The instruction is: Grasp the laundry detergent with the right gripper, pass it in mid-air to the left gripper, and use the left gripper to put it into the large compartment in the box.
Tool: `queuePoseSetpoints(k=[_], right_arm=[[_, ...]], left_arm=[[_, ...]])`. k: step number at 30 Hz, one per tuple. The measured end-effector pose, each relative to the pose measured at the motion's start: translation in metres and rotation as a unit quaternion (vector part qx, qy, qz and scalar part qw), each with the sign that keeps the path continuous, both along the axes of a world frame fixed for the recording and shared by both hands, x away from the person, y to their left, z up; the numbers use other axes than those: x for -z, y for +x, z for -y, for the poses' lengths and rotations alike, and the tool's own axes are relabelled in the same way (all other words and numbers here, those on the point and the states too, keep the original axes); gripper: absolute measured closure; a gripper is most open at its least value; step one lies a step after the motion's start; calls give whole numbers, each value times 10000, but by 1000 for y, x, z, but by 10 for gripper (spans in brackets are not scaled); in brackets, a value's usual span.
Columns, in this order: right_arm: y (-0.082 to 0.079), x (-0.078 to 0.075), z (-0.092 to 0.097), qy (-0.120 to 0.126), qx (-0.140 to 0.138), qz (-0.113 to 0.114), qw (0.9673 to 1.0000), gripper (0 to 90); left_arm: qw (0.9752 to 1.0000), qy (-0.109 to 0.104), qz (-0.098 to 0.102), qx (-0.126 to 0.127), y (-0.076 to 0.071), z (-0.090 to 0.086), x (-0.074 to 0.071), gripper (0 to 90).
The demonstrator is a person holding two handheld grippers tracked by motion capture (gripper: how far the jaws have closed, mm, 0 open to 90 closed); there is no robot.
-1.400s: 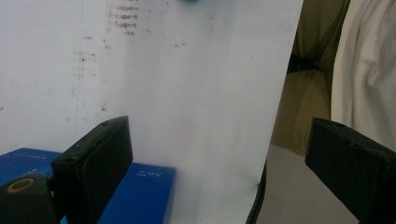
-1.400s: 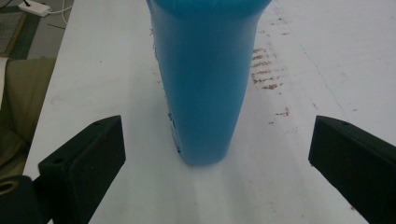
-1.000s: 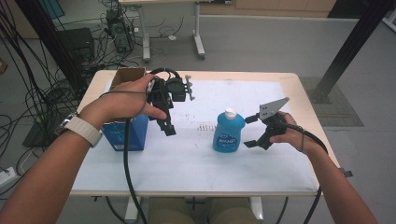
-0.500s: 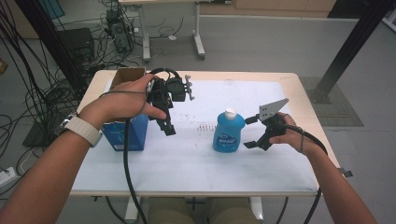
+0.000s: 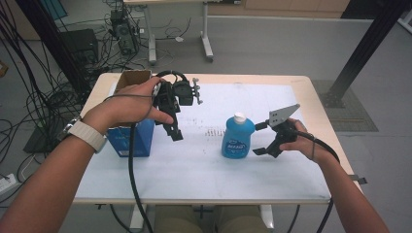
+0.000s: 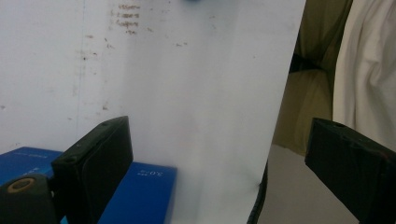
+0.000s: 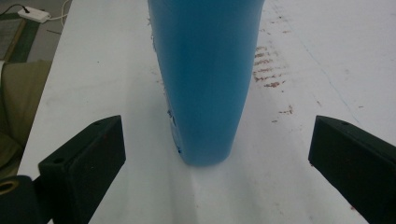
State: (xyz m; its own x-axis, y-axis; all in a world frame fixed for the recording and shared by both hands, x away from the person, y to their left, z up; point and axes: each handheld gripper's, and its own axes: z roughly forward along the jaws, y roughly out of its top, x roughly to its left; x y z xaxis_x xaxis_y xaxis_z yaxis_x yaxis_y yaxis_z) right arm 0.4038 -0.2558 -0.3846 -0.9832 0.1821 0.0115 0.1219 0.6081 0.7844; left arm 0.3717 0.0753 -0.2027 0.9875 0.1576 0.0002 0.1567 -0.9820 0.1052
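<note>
1. Two jaws of the right hand-held gripper (image 5: pixel 261 139) stood wide apart, level with the blue bottle (image 5: pixel 237 137) and not touching it.
2. That bottle stood upright on the white counter (image 5: pixel 204 165).
3. Farther left, the left hand-held gripper (image 5: pixel 173 127) hung wide over the counter beside a blue box (image 5: pixel 130 138).

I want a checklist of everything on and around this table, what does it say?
Surface: white table, faint brown marks near the middle.
Job's things: blue bottle with white cap, upright, between the jaws of the right tool, not touched.
Clutter: open blue box at the left edge.
Grippers: right tool open; left tool open, held above the table, empty.
Cables: one trails from each tool; a black bundle hangs at far left.
Surroundings: grey floor, another desk's legs, a black post.
</note>
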Motion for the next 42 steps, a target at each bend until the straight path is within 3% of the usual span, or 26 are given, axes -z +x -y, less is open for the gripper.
queuePoseSetpoints(k=[42], right_arm=[[-1, 9, -8, 577, 65, 47, 9983, 38]], left_arm=[[10000, 28, -7, 15, 1, 1, 1, 80]])
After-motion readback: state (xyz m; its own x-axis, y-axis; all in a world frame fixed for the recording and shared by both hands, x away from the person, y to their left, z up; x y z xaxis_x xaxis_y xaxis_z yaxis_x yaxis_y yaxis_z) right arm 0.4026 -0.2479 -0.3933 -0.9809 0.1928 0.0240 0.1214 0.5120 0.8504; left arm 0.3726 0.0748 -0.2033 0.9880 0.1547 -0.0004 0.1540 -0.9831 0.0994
